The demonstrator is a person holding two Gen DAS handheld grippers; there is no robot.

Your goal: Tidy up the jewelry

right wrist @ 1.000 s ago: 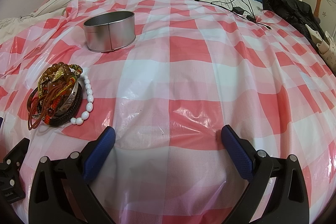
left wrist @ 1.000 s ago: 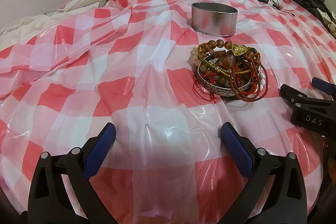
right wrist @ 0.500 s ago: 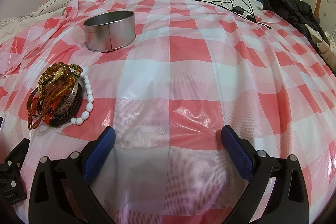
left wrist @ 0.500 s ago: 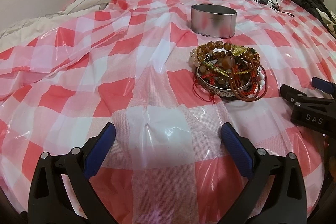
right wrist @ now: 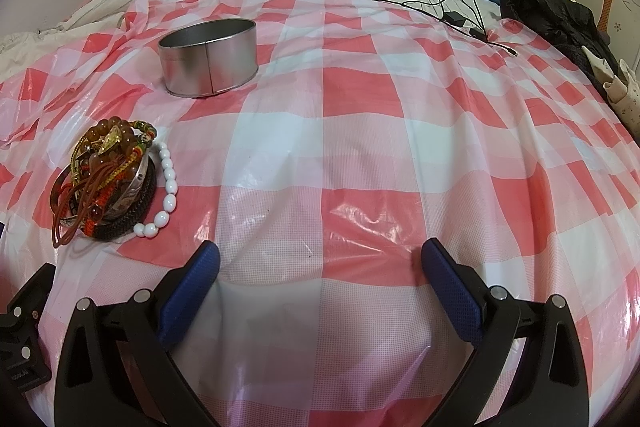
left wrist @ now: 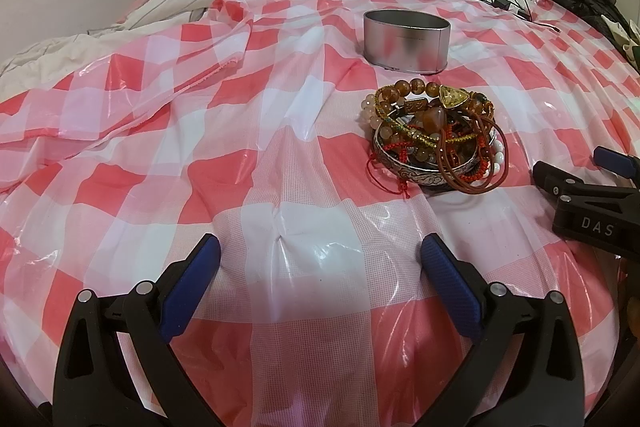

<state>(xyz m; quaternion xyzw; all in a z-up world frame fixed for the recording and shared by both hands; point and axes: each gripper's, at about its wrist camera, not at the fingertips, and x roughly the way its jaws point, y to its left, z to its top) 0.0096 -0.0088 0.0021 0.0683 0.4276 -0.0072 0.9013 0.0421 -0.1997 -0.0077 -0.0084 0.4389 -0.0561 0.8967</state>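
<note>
- The left gripper [left wrist: 320, 267] hovered low over the checked plastic sheet [left wrist: 160, 167] spread on the bed, its blue-padded fingers [left wrist: 192, 279] spread wide and holding nothing.
- The right gripper [right wrist: 320, 267] was likewise fully open and empty, hanging over a bare stretch of the sheet.
- The pile of bracelets [left wrist: 434, 143] lay in a tangled heap on the sheet: amber beads, red cords, a metal bangle and a strand of white beads [right wrist: 166, 187] trailing off one side.
- From the left gripper the pile sat ahead and off to the right; from the right gripper it sat ahead and well to the left, so it lay between the two tools.
- Judging by the views, neither arm was clearly nearer; the right gripper's body [left wrist: 588, 207] showed just beside the pile in the left view.
- The oval metal tin [left wrist: 406, 41] stood upright and open beyond the pile, near it but apart, apparently empty, its long axis running across the left view.
- The likely next move would be a reach forward and inward to lift one bracelet, then carry it farther on to the tin.
- The interlocked cords could drag neighbouring pieces along.
</note>
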